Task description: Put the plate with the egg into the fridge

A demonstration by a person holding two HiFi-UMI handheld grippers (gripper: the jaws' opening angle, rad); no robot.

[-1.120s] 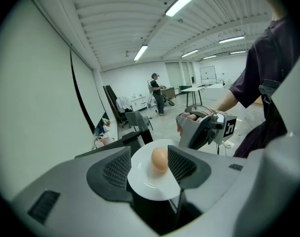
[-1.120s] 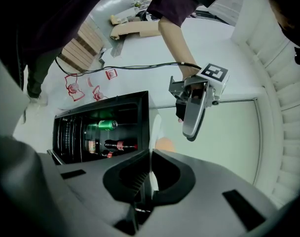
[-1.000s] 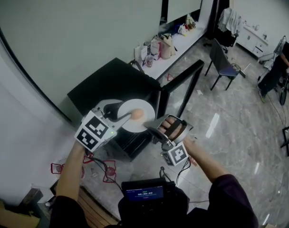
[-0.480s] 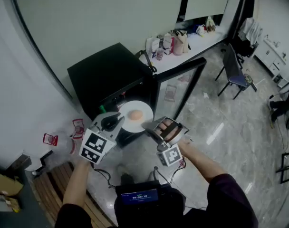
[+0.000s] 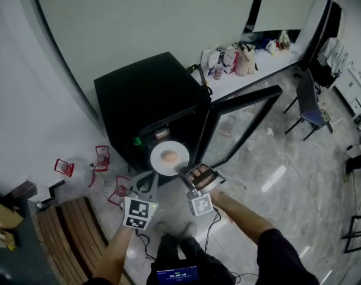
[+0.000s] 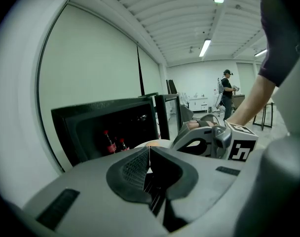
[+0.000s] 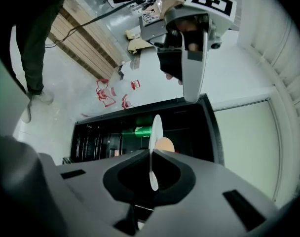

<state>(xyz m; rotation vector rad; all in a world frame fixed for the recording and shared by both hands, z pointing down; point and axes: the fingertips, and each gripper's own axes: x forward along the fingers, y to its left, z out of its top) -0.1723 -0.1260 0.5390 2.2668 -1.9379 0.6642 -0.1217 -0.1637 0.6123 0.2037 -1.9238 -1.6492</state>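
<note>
A white plate (image 5: 169, 157) with a brown egg (image 5: 168, 156) on it hangs in front of the open black fridge (image 5: 148, 100). My right gripper (image 5: 185, 172) is shut on the plate's near rim. In the right gripper view the plate (image 7: 155, 127) stands edge-on between the jaws, with the egg (image 7: 165, 144) beside it. My left gripper (image 5: 148, 180) sits lower left of the plate, apart from it. Its jaws (image 6: 149, 158) are shut with nothing between them. Red-capped bottles (image 6: 109, 142) and a green can (image 7: 142, 131) are inside the fridge.
The fridge door (image 5: 246, 108) stands open to the right. Small red wire stands (image 5: 102, 157) lie on the floor left of the fridge, near a wooden pallet (image 5: 73, 230). A ledge with bags (image 5: 243, 58) and a chair (image 5: 308, 100) are behind. A person (image 6: 226, 90) stands far off.
My left gripper has drawn back from the plate's left edge and its jaws have closed on nothing. The plate, held by the right gripper, now sits closer to the fridge opening.
</note>
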